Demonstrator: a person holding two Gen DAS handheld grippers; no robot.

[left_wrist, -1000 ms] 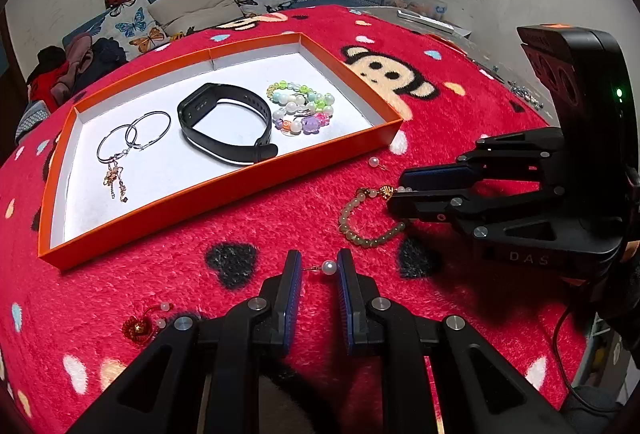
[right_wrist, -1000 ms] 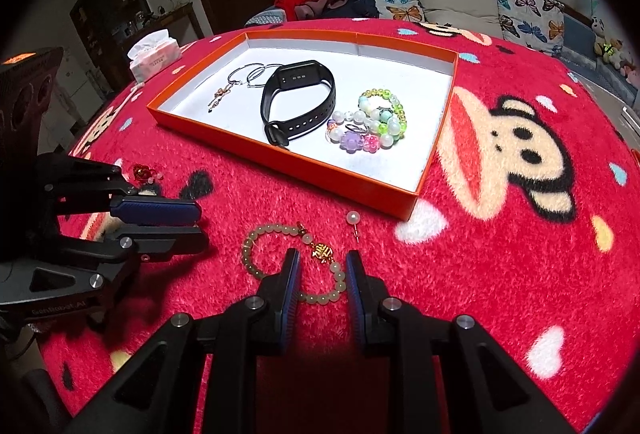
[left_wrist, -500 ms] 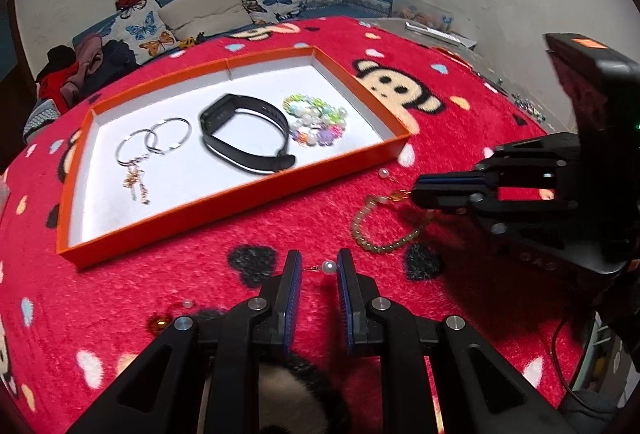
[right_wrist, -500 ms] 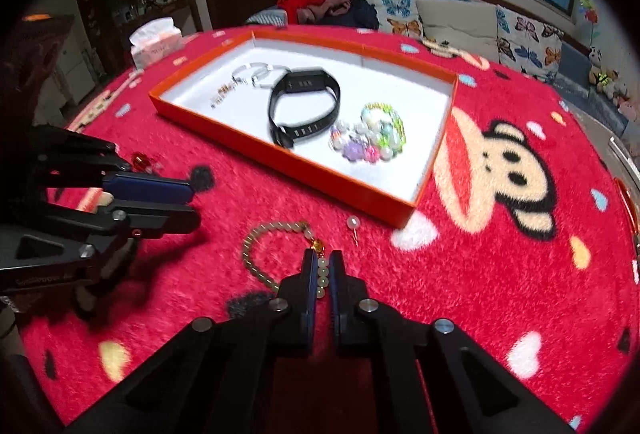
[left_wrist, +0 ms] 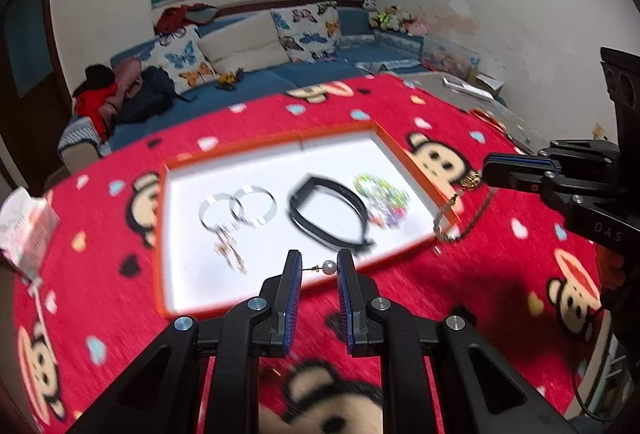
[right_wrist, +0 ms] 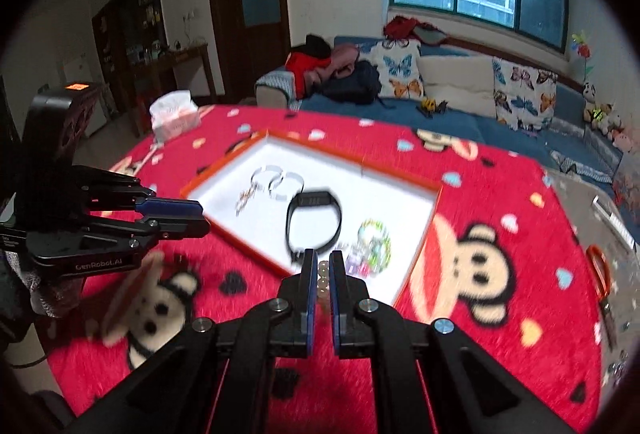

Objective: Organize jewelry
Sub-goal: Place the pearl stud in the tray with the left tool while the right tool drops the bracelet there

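Ok, left gripper (left_wrist: 318, 268) pinching pearl stud (left_wrist: 329, 267), right gripper (right_wrist: 321, 276) clamped on bead bracelet (left_wrist: 456, 210); lower both gently inside orange tray (left_wrist: 160, 234), clear of black band (left_wrist: 330, 214).

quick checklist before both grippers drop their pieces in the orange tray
1. Left gripper shut on the pearl earring: ok, the stud spans its pads.
2. Right gripper shut on the bead bracelet: ok, beads show between its pads and the loop hangs from the tips.
3. Both pieces off the red cloth: ok.
4. Bare white floor in the orange tray: ok, free along the near edge.
5. Hoops, black band and colourful bracelet out of the drop path: cannot tell, motion blur.
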